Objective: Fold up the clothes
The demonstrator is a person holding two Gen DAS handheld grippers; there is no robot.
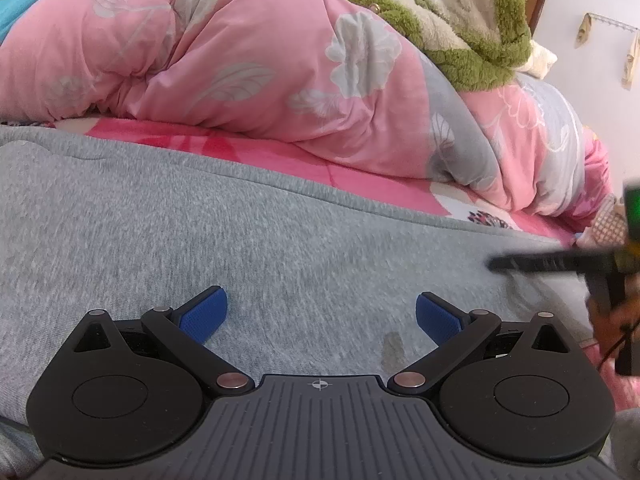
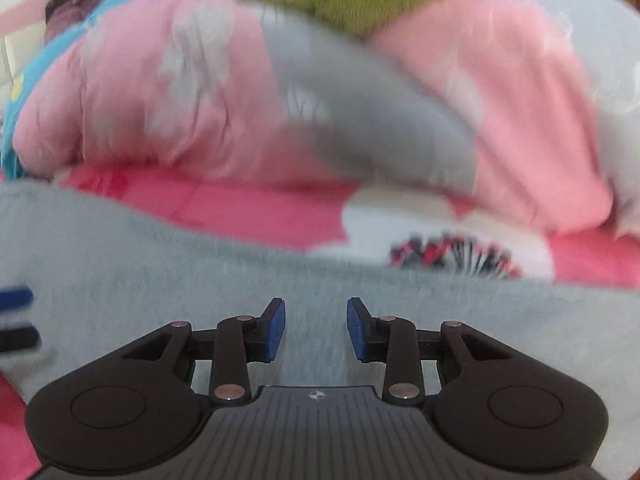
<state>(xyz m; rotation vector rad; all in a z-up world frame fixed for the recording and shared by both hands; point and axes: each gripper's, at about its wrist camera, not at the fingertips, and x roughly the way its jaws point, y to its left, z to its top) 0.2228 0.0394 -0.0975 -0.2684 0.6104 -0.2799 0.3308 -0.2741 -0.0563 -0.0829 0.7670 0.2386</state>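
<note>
- Your grey garment lies spread flat on the bed, filling the ground under both claws; its seamed far edge runs across the view from left to right, with the pink patterned sheet showing just beyond it
- The long axis of the cloth runs side to side in front of you, so any fold you make turns on which end you lift and carry across
- Your left claw hangs low over the middle of the garment with its jaws spread wide and nothing between the blue pads; the cloth under it looks flat and untouched
- Your right claw has its jaws partly apart, narrower than the left, with only bare grey cloth seen through the gap; no fabric is pinched
- In the left view the right claw comes in from the right side as a dark blurred bar, close over the right part of the garment, so it is the nearer one to that end
- The right view is smeared throughout, so you cannot tell whether those pads touch the cloth
- The heaped pink quilt with a green fleece on top sits well behind the garment's far edge and looks clear of a fold made toward you or sideways
- My judgement: take the right end with the right claw, the left one holding the middle
</note>
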